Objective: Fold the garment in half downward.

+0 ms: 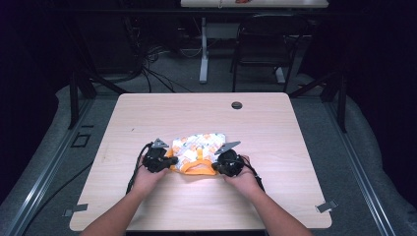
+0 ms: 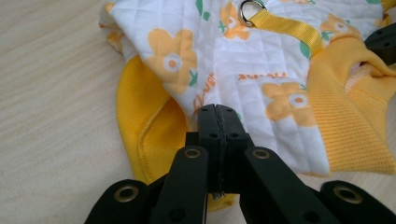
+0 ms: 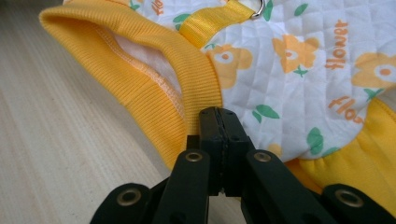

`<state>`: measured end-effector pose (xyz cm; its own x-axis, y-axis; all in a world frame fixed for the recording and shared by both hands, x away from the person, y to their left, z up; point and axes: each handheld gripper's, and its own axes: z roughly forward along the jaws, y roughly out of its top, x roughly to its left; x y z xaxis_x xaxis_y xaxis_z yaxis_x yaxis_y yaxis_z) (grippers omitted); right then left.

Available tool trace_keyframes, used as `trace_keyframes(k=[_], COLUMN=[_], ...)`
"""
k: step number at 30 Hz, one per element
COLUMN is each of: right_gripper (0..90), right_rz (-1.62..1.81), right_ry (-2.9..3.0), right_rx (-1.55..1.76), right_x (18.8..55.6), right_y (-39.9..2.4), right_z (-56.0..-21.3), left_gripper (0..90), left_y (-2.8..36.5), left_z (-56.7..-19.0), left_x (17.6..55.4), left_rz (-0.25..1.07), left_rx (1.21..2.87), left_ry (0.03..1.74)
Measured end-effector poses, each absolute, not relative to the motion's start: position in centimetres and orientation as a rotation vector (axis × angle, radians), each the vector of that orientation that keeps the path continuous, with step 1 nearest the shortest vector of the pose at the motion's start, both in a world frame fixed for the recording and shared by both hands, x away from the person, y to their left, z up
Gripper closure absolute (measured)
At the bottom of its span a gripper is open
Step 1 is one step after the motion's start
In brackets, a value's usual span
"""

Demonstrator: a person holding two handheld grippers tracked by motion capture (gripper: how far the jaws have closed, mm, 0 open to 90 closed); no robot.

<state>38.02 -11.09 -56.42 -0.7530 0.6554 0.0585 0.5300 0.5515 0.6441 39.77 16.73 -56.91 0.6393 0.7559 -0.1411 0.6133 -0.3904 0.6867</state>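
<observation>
- Lying flat near the front edge of the tabletop (image 1: pixel 275 123), the floral pet garment (image 1: pixel 199 147) sits between both hands.
- Left gripper (image 2: pixel 218 112) is clamped on its quilted edge.
- Right gripper (image 3: pixel 218 114) is clamped on the yellow ribbed collar (image 3: pixel 154 88).
- Opposed grips likely keep the fabric spread for folding.

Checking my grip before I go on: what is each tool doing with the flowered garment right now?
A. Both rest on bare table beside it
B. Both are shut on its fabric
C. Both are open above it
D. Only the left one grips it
B: in the gripper views the left tool and the right tool each have their jaws pressed together on the edge of the garment, which lies on the table.
</observation>
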Motion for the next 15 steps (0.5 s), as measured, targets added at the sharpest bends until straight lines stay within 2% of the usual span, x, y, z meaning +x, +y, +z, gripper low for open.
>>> trace_keyframes(k=[15], right_gripper=[89.8], right_rz=[0.982], right_ry=[2.564], right_rx=[1.052], right_x=[39.7], right_y=[-11.3], right_z=[-56.5], left_gripper=[90.0], left_y=[16.1], left_z=[-56.9], left_x=[41.7], left_rz=[0.26], left_rx=[2.108], left_ry=[1.1])
